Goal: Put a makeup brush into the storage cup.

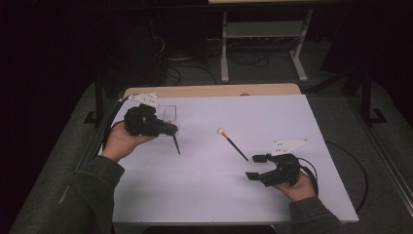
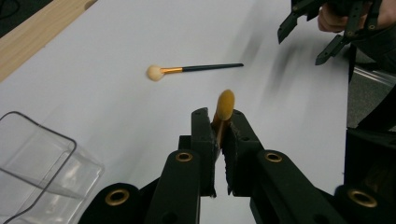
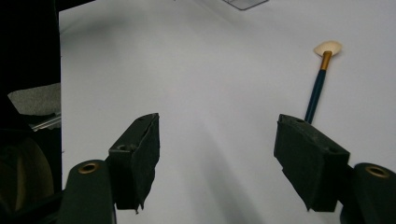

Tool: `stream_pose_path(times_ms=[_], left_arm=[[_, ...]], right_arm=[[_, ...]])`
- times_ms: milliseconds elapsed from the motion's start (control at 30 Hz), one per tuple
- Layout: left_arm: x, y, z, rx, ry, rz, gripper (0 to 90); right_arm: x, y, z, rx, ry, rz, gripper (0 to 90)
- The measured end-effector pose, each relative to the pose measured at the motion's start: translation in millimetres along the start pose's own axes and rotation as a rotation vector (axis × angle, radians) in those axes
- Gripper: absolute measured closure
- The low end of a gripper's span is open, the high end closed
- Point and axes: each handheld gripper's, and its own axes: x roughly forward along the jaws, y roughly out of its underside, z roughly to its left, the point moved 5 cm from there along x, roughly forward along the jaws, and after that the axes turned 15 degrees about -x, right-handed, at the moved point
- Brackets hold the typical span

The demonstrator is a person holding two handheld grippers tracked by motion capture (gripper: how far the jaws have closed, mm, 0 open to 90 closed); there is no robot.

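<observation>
Two makeup brushes show on the white table. One brush is clamped between the closed jaws of the left gripper, at the left of the high view; its dark handle slants down toward the table, and its golden tip rises above the jaws in the left gripper view. A clear plastic box stands just beside that gripper. Near the middle of the frame, the second brush lies flat. At lower right, the right gripper has its jaws spread wide, holding nothing, close to that brush's handle end.
</observation>
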Motion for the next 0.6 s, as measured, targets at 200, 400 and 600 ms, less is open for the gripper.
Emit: stream_pose_path(times_ms=[200,400,600], left_arm=[[-6.8,-4.5,6.7,-0.008,-0.011,-0.013,83.5],[-12.7,-10.2,11.5,-0.020,-0.029,-0.011,83.5],[-15.0,-15.5,21.8,-0.042,-0.054,0.001,83.5]], right_arm=[[-0.1,2.6,0.2,0.004,-0.008,0.004,28.6],[-0.7,3.0,1.0,0.000,-0.010,0.009,28.1],[-1.5,1.1,1.9,-0.008,-0.011,0.003,27.6]])
